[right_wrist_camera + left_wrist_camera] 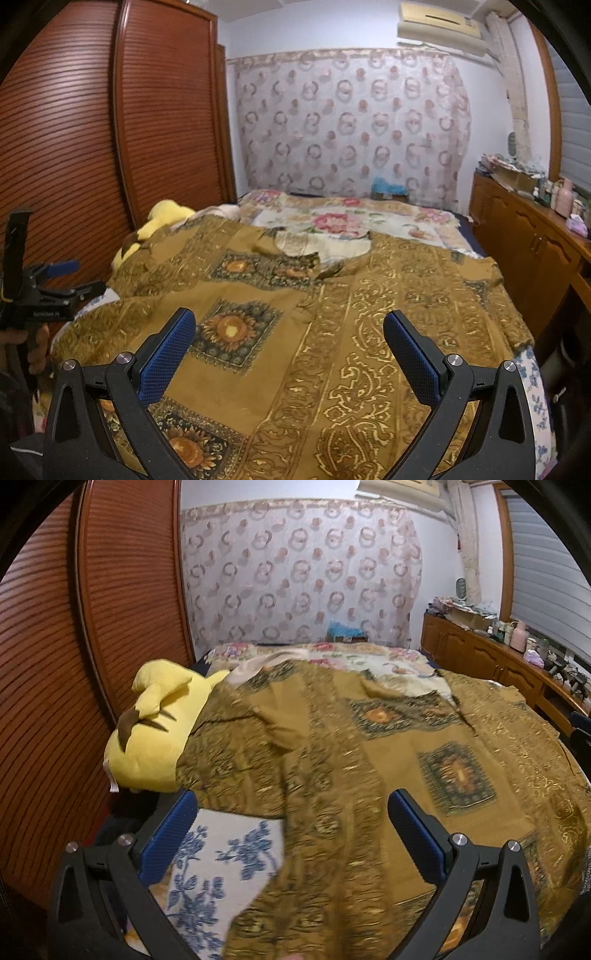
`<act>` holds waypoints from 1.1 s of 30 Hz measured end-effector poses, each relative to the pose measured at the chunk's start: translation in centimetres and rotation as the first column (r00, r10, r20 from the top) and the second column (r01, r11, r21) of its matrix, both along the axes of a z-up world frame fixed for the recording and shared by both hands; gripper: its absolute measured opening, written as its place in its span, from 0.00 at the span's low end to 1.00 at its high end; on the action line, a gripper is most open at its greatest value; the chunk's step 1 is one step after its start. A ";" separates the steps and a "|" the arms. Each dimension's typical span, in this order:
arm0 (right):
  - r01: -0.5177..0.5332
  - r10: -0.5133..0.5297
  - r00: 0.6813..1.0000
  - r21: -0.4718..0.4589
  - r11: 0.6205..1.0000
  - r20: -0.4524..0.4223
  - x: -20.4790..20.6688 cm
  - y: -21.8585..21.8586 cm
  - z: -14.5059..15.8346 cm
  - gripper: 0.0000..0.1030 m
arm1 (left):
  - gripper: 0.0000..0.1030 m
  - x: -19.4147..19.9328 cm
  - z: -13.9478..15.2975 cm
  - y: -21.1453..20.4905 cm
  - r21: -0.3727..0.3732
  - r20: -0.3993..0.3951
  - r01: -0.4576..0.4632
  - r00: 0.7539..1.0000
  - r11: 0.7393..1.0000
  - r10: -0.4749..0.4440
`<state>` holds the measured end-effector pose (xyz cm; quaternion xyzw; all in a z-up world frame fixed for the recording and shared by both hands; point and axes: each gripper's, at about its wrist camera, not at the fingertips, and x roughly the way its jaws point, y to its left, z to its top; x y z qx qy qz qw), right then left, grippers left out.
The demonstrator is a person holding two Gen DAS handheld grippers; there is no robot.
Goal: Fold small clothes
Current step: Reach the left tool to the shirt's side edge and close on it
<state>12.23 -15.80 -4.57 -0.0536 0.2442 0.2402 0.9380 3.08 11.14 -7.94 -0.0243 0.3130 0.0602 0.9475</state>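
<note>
A mustard-brown patterned garment (332,306) with sunflower squares and gold paisley bands lies spread across the bed; its neck opening (321,245) faces the far wall. In the left wrist view the same garment (332,760) looks blurred and its left side is rumpled near the plush. My left gripper (291,823) is open above the garment's left part, nothing between its blue pads. My right gripper (290,347) is open too, hovering over the middle of the garment. The left gripper (55,280) also shows at the right wrist view's left edge, held by a hand (35,347).
A yellow plush toy (155,731) lies at the bed's left, against brown slatted wardrobe doors (92,627). A white sheet with blue flowers (214,864) shows under the garment. A floral quilt (332,218) covers the far end. A wooden sideboard (535,243) with clutter runs along the right.
</note>
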 end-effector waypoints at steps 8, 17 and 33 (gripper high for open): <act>-0.042 0.041 0.999 -0.040 0.998 -0.036 1.0 1.6 -1.4 1.00 | 0.99 0.4 -1.3 3.7 -0.035 -0.033 -0.007 0.999 0.999 0.006; -0.093 0.088 0.994 -0.086 0.992 -0.067 1.8 3.2 -2.1 1.00 | 0.72 2.4 -2.7 7.6 -0.110 -0.102 -0.015 0.995 0.994 0.004; -0.257 0.237 0.956 -0.102 0.961 -0.175 3.1 7.9 -3.7 1.00 | 0.37 6.5 -5.6 10.4 -0.188 -0.226 -0.005 0.973 0.982 -0.038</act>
